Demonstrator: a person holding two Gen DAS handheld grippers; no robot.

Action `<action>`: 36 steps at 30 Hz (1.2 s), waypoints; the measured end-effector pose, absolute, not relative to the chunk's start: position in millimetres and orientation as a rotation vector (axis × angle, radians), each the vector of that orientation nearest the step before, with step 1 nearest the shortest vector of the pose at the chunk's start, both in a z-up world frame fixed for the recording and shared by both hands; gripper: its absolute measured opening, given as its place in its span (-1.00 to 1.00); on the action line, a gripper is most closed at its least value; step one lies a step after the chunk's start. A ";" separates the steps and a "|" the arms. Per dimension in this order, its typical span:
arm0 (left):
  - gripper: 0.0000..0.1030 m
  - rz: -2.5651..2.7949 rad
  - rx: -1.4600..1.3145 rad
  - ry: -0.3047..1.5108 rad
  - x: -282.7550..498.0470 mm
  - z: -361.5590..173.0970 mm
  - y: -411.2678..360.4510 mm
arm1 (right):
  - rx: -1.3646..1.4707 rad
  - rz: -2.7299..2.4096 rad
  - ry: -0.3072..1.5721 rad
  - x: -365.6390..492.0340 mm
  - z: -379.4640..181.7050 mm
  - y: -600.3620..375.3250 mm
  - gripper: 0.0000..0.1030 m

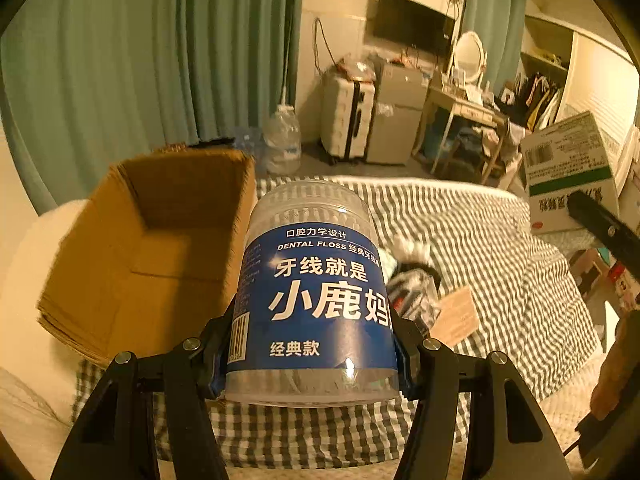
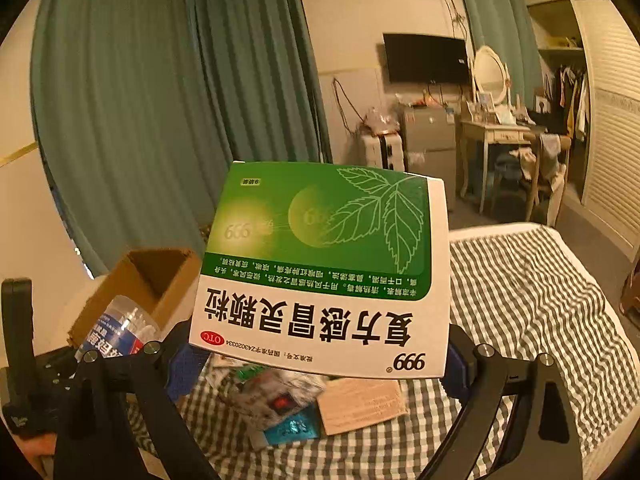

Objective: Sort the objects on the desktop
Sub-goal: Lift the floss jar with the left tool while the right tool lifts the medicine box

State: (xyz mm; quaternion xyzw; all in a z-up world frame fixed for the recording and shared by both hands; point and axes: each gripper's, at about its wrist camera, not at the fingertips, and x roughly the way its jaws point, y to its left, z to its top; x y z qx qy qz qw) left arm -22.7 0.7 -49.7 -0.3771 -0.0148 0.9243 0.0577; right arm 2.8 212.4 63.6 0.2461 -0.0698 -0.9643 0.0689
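Clamped between the fingers of the left gripper (image 1: 312,344) is a clear dental floss jar (image 1: 316,296) with a blue label, its sides pinched near the base, raised off the checked cloth (image 1: 500,248). Just left of those fingers an open cardboard box (image 1: 152,248) stands tilted. Over on the right gripper (image 2: 320,356), the fingers pinch a green-and-white medicine box (image 2: 324,272) by its edges, print upside down, held up in the air. Below its fingers, small packets (image 2: 280,404) and a pale card (image 2: 360,404) lie on the cloth.
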 end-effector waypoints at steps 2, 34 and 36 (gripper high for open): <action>0.21 2.816 -1.106 -0.036 -19.5 -39.2 -4.0 | 0.712 -2.903 -0.204 9.9 68.8 202.0 0.82; 0.21 3.002 -0.773 -0.004 -4.4 53.9 -113.7 | 0.342 -2.772 -0.267 9.8 151.6 67.4 0.83; 0.21 3.013 -0.764 0.000 -2.9 55.6 -119.1 | 0.333 -2.766 -0.293 7.7 155.0 64.4 0.83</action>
